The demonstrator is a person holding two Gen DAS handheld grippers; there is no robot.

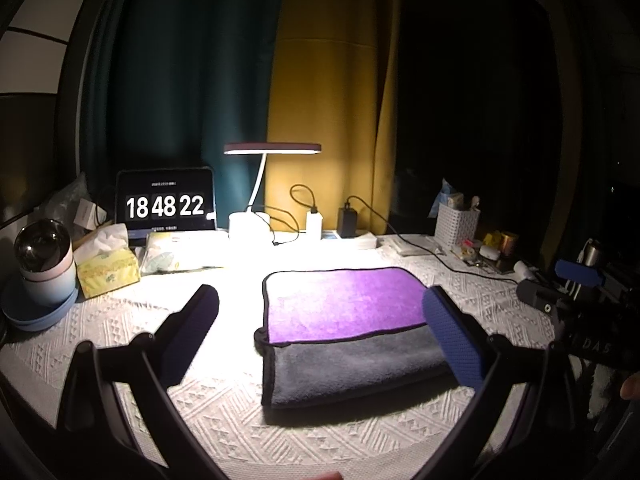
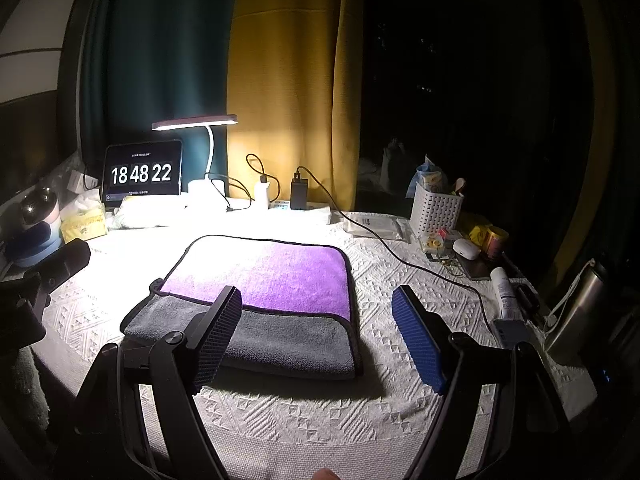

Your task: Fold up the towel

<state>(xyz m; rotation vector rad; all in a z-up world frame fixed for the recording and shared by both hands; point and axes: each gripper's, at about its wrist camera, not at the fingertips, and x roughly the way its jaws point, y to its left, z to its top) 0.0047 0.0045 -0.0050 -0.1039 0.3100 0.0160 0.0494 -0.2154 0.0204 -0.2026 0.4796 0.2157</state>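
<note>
A purple and grey towel (image 1: 344, 320) lies folded flat on the white textured tablecloth; it also shows in the right wrist view (image 2: 272, 292). Its purple layer covers the far part, and a grey strip shows along the near edge. My left gripper (image 1: 320, 332) is open and empty, held above the table in front of the towel, with its right finger over the towel's right end. My right gripper (image 2: 316, 336) is open and empty, with its left finger over the towel's near edge. The right gripper's body (image 1: 560, 300) shows at the right of the left wrist view.
A lit desk lamp (image 1: 272, 152), a tablet clock (image 1: 165, 204), chargers with cables (image 2: 300, 192), tissue packs (image 1: 108, 268) and a mug on a blue dish (image 1: 44, 264) line the back and left. A white basket (image 2: 436, 208), tins, a tube and a steel flask (image 2: 576, 312) crowd the right.
</note>
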